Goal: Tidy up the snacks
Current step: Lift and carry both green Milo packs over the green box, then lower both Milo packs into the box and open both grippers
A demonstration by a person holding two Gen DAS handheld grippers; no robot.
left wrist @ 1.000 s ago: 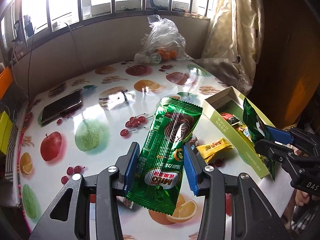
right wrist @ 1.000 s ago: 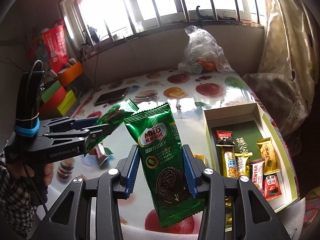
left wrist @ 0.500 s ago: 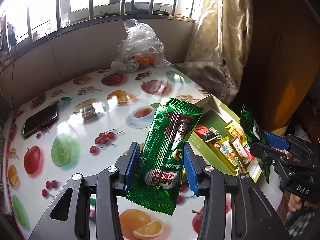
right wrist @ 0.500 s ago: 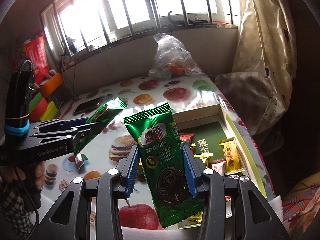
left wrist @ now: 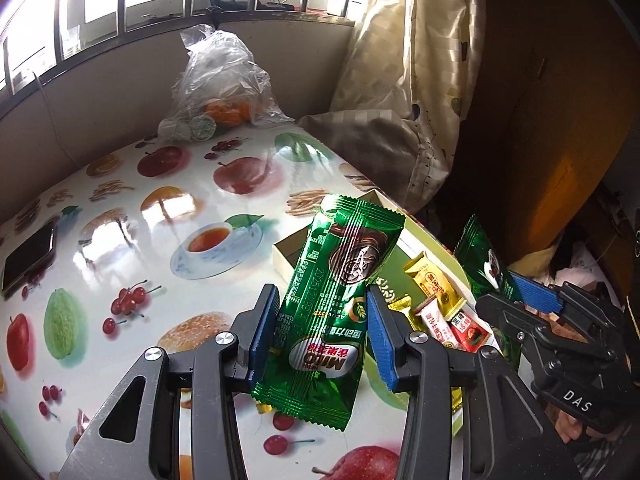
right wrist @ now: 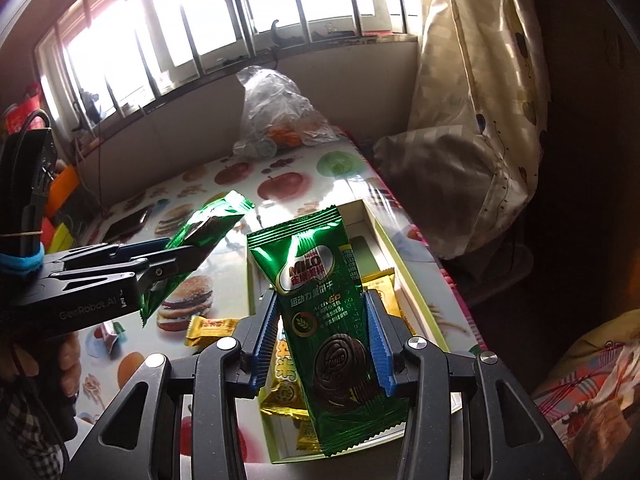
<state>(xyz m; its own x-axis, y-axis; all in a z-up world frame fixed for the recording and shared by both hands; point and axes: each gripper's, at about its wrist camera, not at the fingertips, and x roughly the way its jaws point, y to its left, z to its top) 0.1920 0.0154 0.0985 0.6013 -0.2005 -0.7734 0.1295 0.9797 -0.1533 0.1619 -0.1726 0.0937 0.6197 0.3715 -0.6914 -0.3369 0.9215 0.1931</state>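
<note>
The left gripper (left wrist: 322, 338) is clamped on a green Milo wafer packet (left wrist: 334, 292), its blue pads (left wrist: 264, 334) pressing both long edges. This packet is upside down in the left wrist view, logo nearest the camera, upper end tilted to the right over the near corner of the snack box (left wrist: 286, 254).

The right gripper (right wrist: 320, 338) is clamped on a second green Milo wafer packet (right wrist: 326, 308), held upright with the logo readable and the printed biscuit at the bottom. This second packet hangs above the interior of the snack box (right wrist: 416, 276), covering part of its contents.

The snack box is an open, shallow carton with pale walls and a green floor. It lies at the right edge of the table (left wrist: 132, 240), which carries a glossy fruit-print cover. Inside the box lie several small packets: yellow ones (left wrist: 434, 284) and red-and-white ones (left wrist: 466, 330), side by side.

One yellow snack packet (right wrist: 210, 328) lies on the table outside the box, just beside its left wall in the right wrist view. A smaller wrapper (right wrist: 112, 334) lies further left.

A clear plastic bag of oranges (left wrist: 224, 84) stands at the far end of the table against the wall. A phone (left wrist: 28, 256) lies flat near the left table edge. A curtain (left wrist: 412, 60) hangs behind the box.
</note>
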